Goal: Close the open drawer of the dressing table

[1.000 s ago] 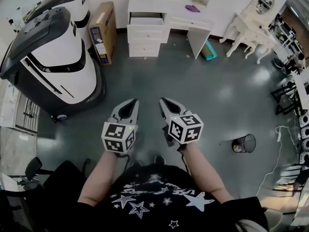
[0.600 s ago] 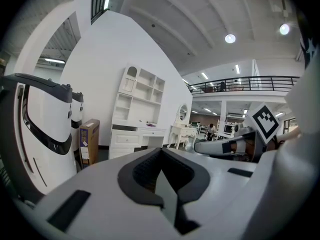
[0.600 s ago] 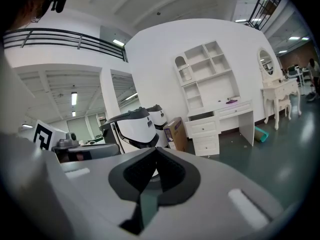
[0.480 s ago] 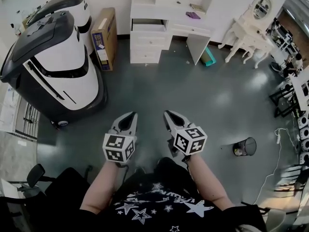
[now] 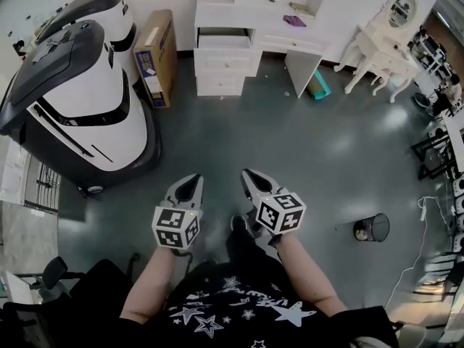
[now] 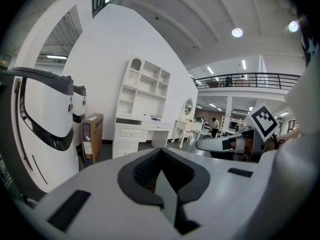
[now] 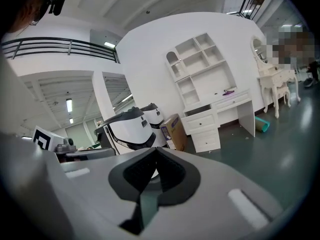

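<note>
**Head view.** The dressing table point(image 5: 250, 22) stands at the top centre of the frame, against the wall. Its open drawer point(image 5: 222, 38) is the top one of the left-hand stack and stands out past the two shut fronts below it. The left gripper point(image 5: 193, 178) and right gripper point(image 5: 247, 172) hang side by side at lower centre, well apart from the table, with bare floor between. Large white and dark machines point(image 5: 80, 100) and a cardboard box point(image 5: 154, 55) flank the route at upper left.

**Left gripper view.** We find the jaws clenched tip to tip, with nothing between the pads. The table sits left of centre, distant.

**Right gripper view.** Here too the jaws are pressed together and empty. The drawer shows as a dark gap under the tabletop, right of centre.

**Assessment.** In our judgement the step in hand is the approach, and the push has not begun. We recommend:
- closing in straight across the bare floor, keeping clear of the box;
- keeping the jaws clenched, so the tips make a blunt pusher;
- setting them against the middle of the drawer front;
- pressing square to the front, so that the drawer does not skew and bind;
- stopping when the front sits flush with those below.
</note>
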Tool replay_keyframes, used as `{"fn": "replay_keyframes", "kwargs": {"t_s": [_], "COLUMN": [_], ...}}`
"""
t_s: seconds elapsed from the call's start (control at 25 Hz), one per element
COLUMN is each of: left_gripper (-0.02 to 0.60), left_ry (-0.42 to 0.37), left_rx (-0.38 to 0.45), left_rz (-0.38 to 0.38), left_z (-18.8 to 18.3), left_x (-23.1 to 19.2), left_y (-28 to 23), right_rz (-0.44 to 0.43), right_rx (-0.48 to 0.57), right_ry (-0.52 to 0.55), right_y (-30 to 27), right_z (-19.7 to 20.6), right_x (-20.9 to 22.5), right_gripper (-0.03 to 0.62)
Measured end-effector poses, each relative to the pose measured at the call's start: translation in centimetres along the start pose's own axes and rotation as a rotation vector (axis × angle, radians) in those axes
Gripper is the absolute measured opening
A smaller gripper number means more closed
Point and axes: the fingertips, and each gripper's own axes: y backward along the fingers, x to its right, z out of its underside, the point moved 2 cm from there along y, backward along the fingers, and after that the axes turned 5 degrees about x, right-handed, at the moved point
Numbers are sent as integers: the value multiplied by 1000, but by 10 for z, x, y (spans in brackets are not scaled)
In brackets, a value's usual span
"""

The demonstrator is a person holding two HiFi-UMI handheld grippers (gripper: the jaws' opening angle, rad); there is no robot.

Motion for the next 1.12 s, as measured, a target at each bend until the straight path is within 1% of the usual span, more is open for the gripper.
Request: {"fn": "replay_keyframes", "kwargs": {"t_s": [0.2,0.4,0.68,0.8,0.96,1.12], "left_gripper": [9,9,9,9,9,9], "left_ry": [1,4,0,-21,-41,-40], "left_rx": [-12,-6,-24,-17,4,21], "left_rz": [-17,-34,-78,-106,-171,-177], "left_z": [-14,-30,-34,-40,-49,-59], "left_x": [-5,-8,-9,-10,-22,-37], "left_y": [-57,-115,-180,-195,-198,-202], "right_rz": [-13,-18,-33,-37,-35,-23], "right_rx": [-16,-30,-76,-76,-76,-67], "right_ry": [-9,-14,-2,-2,-18,-29], "right_y": [-37,-68,-98,-108,-120,-135], "right_z": [-24,-50,-61,-70,-72,-71], "right_x": [48,94,151,170,183,185], "right_gripper": [3,3,3,3,3,3]}}
